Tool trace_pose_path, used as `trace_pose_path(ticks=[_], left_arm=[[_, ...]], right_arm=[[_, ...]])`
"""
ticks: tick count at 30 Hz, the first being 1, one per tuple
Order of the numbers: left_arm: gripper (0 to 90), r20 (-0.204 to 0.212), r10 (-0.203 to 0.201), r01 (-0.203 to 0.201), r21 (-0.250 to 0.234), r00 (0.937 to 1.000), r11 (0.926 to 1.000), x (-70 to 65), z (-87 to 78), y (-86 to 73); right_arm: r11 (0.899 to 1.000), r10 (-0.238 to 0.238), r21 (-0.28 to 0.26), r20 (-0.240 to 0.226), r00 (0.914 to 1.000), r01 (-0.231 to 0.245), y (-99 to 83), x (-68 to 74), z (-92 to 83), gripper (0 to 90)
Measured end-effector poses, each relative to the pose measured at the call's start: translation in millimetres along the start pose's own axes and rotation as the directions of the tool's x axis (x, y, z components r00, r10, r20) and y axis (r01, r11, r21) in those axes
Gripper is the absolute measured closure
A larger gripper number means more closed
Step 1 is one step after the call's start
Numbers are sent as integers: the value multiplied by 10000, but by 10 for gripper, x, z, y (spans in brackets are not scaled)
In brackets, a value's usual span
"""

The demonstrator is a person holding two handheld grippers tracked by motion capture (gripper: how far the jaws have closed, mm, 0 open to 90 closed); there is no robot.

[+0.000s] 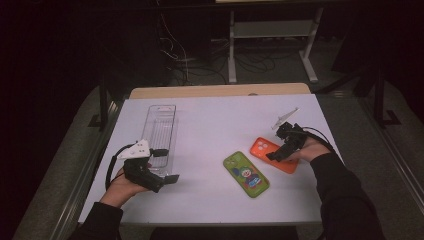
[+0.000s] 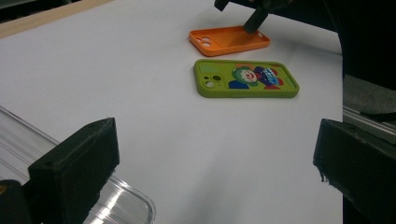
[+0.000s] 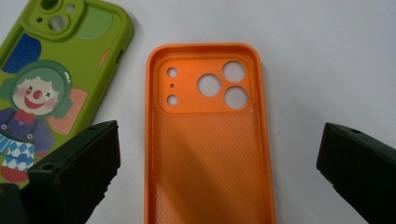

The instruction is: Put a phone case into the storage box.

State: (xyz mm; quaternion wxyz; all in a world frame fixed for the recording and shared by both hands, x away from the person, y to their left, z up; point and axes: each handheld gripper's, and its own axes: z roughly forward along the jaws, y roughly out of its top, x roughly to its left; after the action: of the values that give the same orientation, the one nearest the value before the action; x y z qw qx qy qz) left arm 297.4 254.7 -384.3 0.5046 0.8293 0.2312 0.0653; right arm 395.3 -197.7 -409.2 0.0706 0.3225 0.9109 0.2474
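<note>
Right gripper (image 3: 219,154), jaws apart, poised over orange case (image 3: 208,135) at frame centre; not yet gripped. Left gripper (image 1: 159,179), jaws apart, beside tray (image 1: 161,125), lower left. Green case (image 1: 245,174) untouched.

The orange case (image 3: 208,154) is plain orange all over, its inside finely dotted in texture. The green case (image 3: 51,88) is lime green and carries a clown: green hair, red nose and smile, blue-and-white diamond trousers, with dark blue and peach patches around it. The tray (image 1: 161,132) is clear, see-through plastic with fine ribbed lines. The counter (image 1: 220,120) is white, with a strip of pale wood at its far edge. Both grippers, left (image 1: 167,178) and right (image 1: 274,156), are black, each topped by a pale grey plate. The sleeves are black.
</note>
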Motion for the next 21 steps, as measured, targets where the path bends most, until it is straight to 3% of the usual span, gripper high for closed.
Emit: trace_pose_path(ticks=[21], left_arm=[[0, 63, -22, 22, 25, 10000, 10000, -3, 11, -7]], right_arm=[[9966, -206, 800, -199, 9996, 221, -52, 17, 245, 40]])
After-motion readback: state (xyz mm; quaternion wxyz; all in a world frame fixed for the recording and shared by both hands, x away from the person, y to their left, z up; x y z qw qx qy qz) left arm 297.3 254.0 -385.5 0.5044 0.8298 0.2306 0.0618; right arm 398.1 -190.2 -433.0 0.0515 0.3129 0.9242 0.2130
